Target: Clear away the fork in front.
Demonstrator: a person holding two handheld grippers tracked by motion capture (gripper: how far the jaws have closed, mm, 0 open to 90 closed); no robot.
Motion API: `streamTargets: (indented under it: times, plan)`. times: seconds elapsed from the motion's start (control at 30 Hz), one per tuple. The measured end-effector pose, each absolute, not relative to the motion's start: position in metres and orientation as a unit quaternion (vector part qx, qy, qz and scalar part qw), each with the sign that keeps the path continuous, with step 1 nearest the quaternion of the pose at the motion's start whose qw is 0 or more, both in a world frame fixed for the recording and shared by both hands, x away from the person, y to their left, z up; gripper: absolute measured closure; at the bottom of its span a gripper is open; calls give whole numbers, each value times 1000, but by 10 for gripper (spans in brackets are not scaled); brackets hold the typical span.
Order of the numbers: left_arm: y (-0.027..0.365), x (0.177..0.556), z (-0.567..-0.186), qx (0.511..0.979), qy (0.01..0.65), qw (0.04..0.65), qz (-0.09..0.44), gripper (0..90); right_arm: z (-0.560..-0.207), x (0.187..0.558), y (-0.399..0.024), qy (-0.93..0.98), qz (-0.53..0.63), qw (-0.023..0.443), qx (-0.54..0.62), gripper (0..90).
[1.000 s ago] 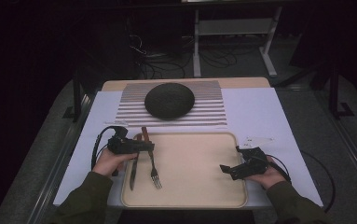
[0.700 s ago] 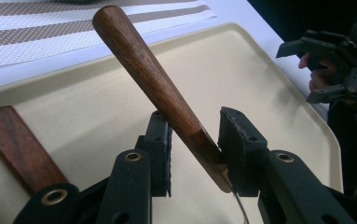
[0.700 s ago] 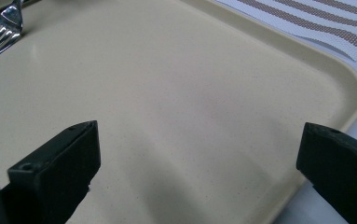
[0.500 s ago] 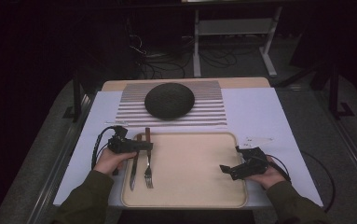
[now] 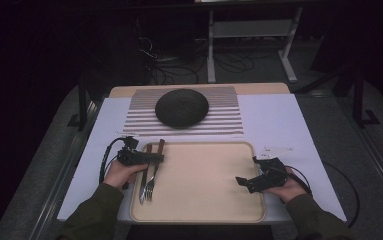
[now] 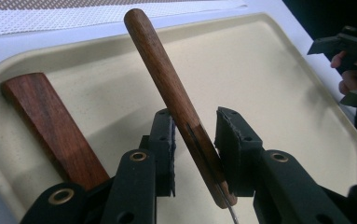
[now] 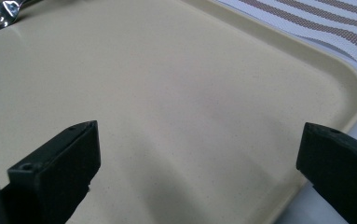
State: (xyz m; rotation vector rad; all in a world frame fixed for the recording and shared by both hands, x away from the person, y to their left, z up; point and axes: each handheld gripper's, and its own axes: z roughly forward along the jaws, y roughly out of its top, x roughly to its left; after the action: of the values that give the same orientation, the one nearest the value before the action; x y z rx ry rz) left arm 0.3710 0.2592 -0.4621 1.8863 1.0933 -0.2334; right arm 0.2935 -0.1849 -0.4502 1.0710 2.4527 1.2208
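Straddling the fork (image 6: 185, 107) handle loosely, left gripper (image 6: 195, 135) unclamped; fork could be knocked against knife (image 6: 50, 126). Right gripper (image 7: 197, 154) held wide, empty.

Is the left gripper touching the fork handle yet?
Cannot tell. In the left gripper view the fork handle stands between the left gripper pads, near the right one, but no contact or gap shows plainly.

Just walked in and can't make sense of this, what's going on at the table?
A person is working at a beige tray with a hand-held gripper in each hand. The left hand-held gripper has the wooden handle of a fork between its jaws, though a gap shows beside the handle, near the tray's left edge. A knife lies next to it. The right hand-held gripper sits open over the tray's right side, holding nothing.
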Motion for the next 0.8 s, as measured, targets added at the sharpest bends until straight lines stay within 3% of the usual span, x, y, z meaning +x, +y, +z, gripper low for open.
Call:
streamTargets:
  times: [0.8]
  plan:
    - [255, 368, -461, 778, 442, 442, -56, 620, -450, 293, -185, 828, 415, 98, 364, 0]
